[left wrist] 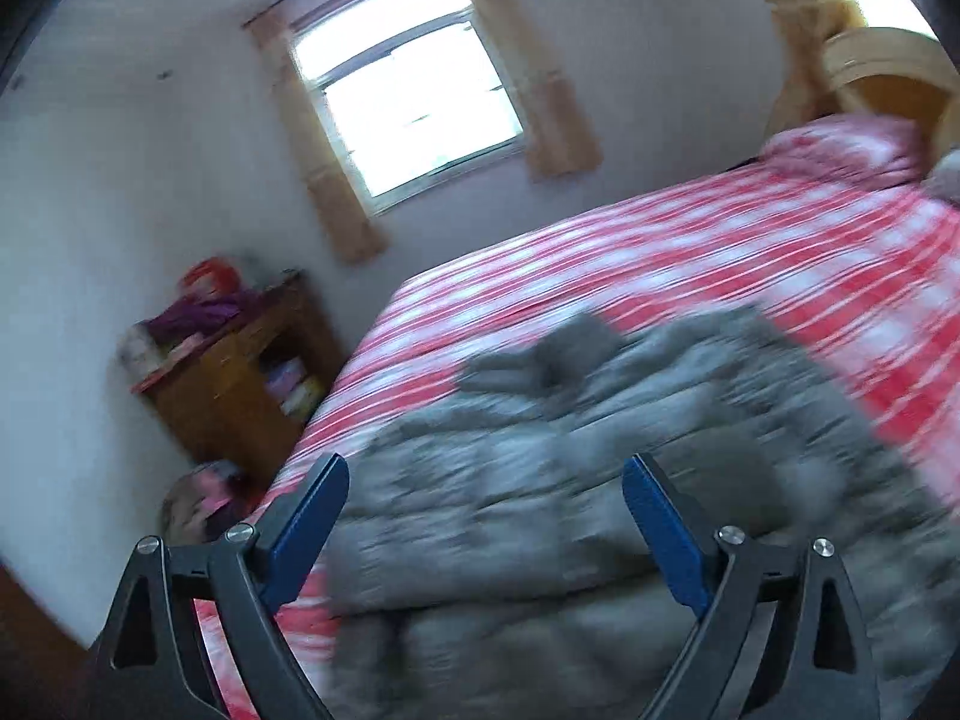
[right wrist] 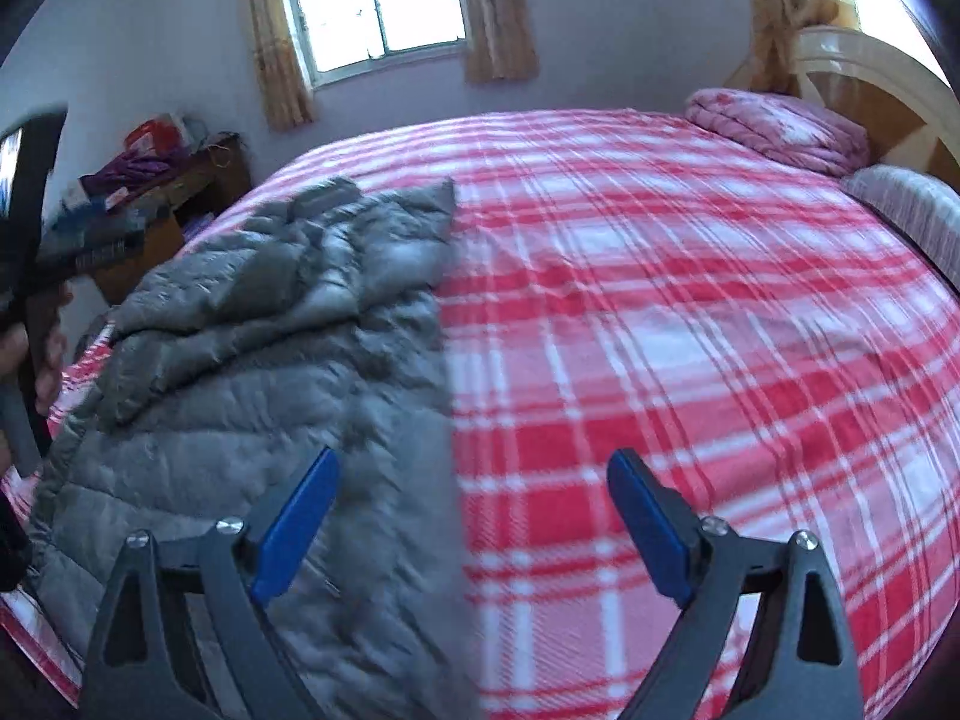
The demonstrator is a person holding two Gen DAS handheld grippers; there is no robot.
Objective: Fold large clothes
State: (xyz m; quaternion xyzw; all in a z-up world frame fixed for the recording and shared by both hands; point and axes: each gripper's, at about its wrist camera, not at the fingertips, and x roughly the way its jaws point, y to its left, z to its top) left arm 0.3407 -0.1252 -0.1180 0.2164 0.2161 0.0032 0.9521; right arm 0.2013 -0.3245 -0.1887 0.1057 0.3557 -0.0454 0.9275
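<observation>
We look across a bed [right wrist: 690, 312] that fills most of both views, covered in a red, pink and white plaid sheet. On its near left part lies a grey quilted puffer jacket [right wrist: 252, 348], rumpled, with one straight edge running towards us down the plaid and a puffy fold bunched up at its far end. At the head of the bed, to the right, rests a folded pink quilt [right wrist: 780, 126] against a pale wooden headboard [right wrist: 870, 78]. A curtained window [right wrist: 375, 0] sits in the far wall, and a brown wooden cabinet [left wrist: 240, 384] piled with clutter stands beside the bed's left side. Our left gripper [left wrist: 486, 474] hovers over the jacket, blue fingers spread wide with nothing between them; that view is blurred. Our right gripper [right wrist: 474, 471] hangs above the jacket's straight edge, one finger over grey fabric and one over plaid, likewise spread and empty. At the far left of the right view, a hand [right wrist: 45, 360] grips a dark handle.
</observation>
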